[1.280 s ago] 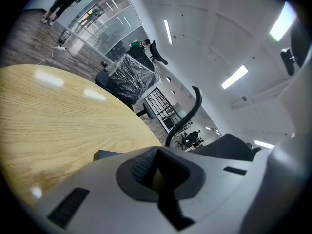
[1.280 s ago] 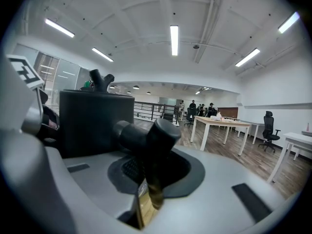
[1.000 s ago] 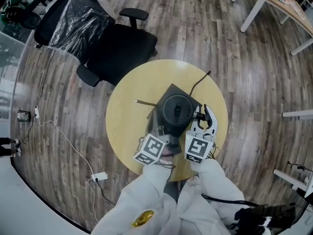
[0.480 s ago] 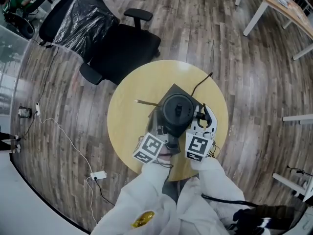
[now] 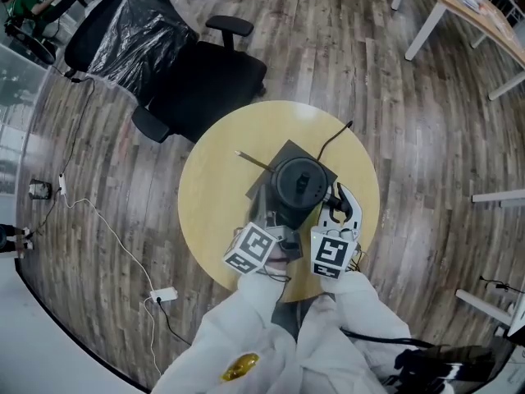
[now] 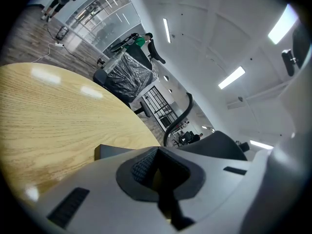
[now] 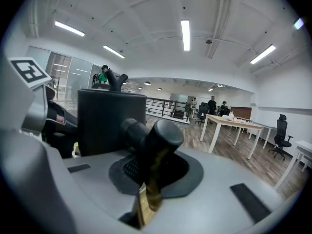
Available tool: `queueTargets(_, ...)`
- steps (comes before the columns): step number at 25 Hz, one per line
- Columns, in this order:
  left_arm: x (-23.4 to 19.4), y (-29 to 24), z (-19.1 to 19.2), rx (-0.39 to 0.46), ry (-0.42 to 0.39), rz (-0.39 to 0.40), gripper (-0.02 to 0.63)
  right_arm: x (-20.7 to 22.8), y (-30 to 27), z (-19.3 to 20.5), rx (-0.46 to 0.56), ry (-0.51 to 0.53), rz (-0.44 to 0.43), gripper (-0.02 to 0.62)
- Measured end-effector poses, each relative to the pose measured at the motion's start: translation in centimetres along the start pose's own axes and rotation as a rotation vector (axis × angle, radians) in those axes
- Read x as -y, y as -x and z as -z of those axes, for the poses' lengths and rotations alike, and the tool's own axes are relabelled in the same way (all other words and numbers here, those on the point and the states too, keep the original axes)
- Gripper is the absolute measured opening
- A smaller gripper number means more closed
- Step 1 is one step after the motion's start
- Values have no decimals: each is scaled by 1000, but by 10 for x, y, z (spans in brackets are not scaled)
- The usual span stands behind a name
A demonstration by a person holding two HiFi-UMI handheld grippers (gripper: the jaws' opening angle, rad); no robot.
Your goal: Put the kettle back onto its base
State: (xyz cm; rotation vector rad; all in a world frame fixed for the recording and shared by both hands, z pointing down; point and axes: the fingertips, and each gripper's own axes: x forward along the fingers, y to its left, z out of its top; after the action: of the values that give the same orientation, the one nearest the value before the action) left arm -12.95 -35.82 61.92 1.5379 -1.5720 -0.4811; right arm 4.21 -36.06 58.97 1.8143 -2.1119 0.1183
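Closed further within the last second, the right hand-held gripper (image 5: 341, 197) is now clamped on the handle of the kettle (image 5: 300, 184), which is stood on a dark mat (image 5: 287, 153) by the bench's (image 5: 213, 195) near edge. A lift is judged ready. The left hand-held gripper (image 6: 158, 172) is shut and empty.

table (image 5: 212, 189): round, pale wood | thin stick (image 5: 254, 161): lies on table | office chair (image 5: 205, 80): black, on floor (image 5: 369, 64) just beyond table | plastic sheet (image 5: 135, 35): black, draped over 2nd chair | white cable (image 5: 107, 228): runs to power strip (image 5: 164, 295) | desk (image 5: 467, 2): white legs, top right
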Motion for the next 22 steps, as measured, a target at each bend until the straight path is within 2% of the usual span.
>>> queueTargets(3, -3, 4, 1, -5, -9, -10, 1, -5, 7, 3, -7, -14, 11, 46)
queueTargets(8, -14, 13, -3, -7, -18, -41, 1, -16, 12, -1, -21, 28, 8, 46)
queueTargets(15, -17, 23, -6, -2, -13, -50, 0, -21, 21, 3, -31, 49, 47, 46)
queueTargets(22, -6, 17, -3, -3, 48, -12, 0, -7, -2, -12, 51, 62, 41, 46)
